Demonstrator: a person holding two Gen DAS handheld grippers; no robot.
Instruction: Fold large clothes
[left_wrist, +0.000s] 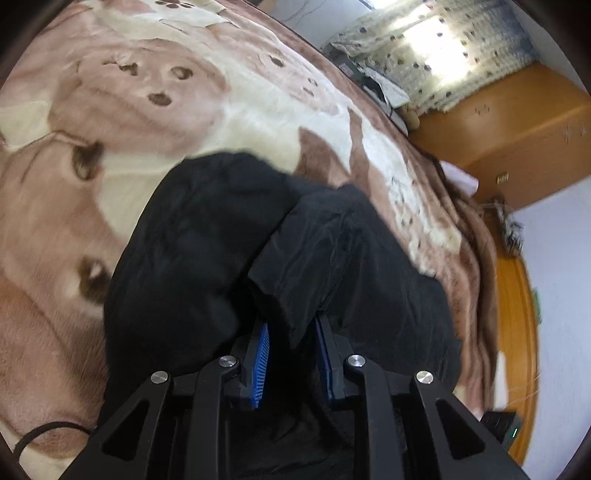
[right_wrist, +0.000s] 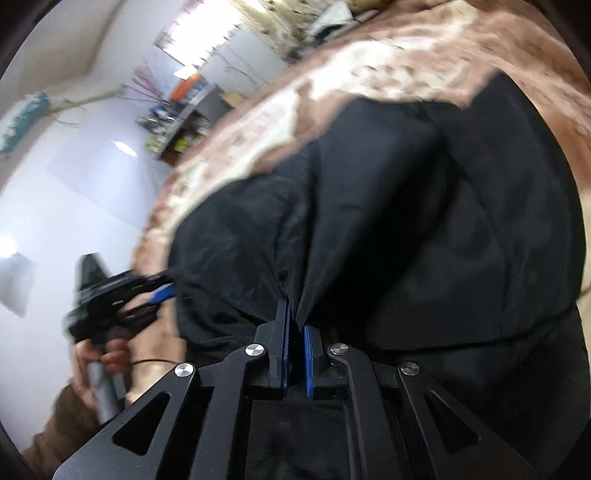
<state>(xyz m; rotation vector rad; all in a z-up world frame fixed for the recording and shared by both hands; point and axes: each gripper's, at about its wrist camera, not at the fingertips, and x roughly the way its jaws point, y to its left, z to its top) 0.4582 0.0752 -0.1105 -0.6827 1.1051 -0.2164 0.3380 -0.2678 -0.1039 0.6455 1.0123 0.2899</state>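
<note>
Both grippers bite the black garment (left_wrist: 229, 236) spread on the bear-print blanket (left_wrist: 110, 122): left gripper (left_wrist: 291, 332) narrowly parted around a thick fold, right gripper (right_wrist: 295, 325) pinched nearly shut on a thinner edge, cloth bunching just ahead.

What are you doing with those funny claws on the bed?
A person is folding a big black garment on a bed covered by a brown and cream bear blanket. Each hand holds a gripper with blue-padded fingers. The right gripper is pinched shut on a fold of the black fabric. The left gripper has a fold of it between its fingers too. The garment is bunched up, not yet folded flat.
</note>
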